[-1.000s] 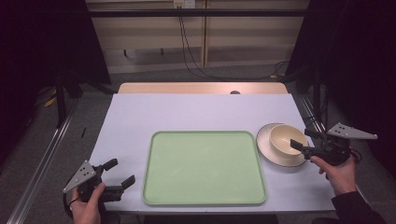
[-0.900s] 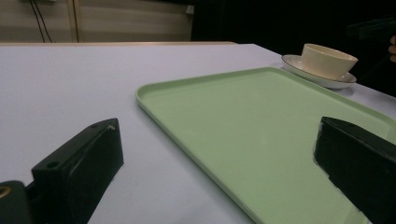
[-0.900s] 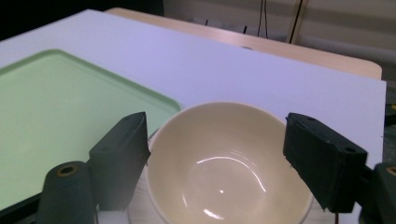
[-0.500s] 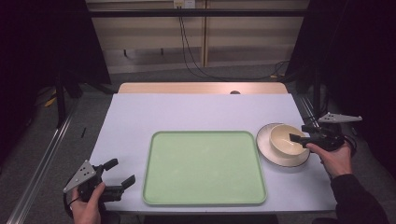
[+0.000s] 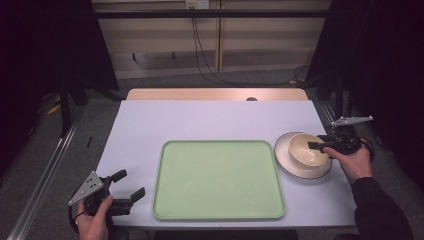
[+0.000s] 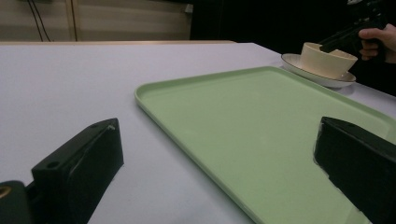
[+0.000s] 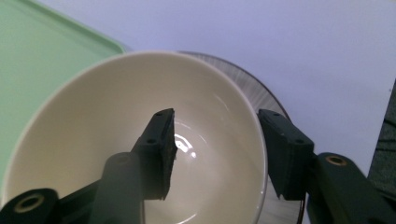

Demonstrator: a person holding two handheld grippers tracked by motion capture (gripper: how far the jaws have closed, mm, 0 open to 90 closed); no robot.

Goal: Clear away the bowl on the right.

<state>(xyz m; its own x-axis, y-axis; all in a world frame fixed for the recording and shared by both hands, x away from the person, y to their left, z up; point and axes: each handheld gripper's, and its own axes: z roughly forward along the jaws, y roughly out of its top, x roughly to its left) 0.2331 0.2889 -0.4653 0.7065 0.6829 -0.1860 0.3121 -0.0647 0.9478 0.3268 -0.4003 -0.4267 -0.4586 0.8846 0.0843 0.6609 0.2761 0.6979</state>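
High view: my right gripper [image 5: 316,146] reaches over the bowl [image 5: 307,150], which sits on a plate [image 5: 289,165] right of the green tray [image 5: 218,179]; my left gripper [image 5: 129,184] rests open and empty at the pale table's [image 5: 215,120] near left corner; dark room, cables behind; no writing legible. Left gripper view: jaws wide apart, nothing between; bowl [image 6: 327,59] far right. Right gripper view: my jaws, just closing, straddle the bowl's [image 7: 93,116] rim, one inside, one outside; a gap remains.

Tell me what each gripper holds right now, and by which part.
Nothing is gripped. The right gripper straddles the cream ceramic bowl's rim, jaws just closing, pads apart. The left gripper is open.
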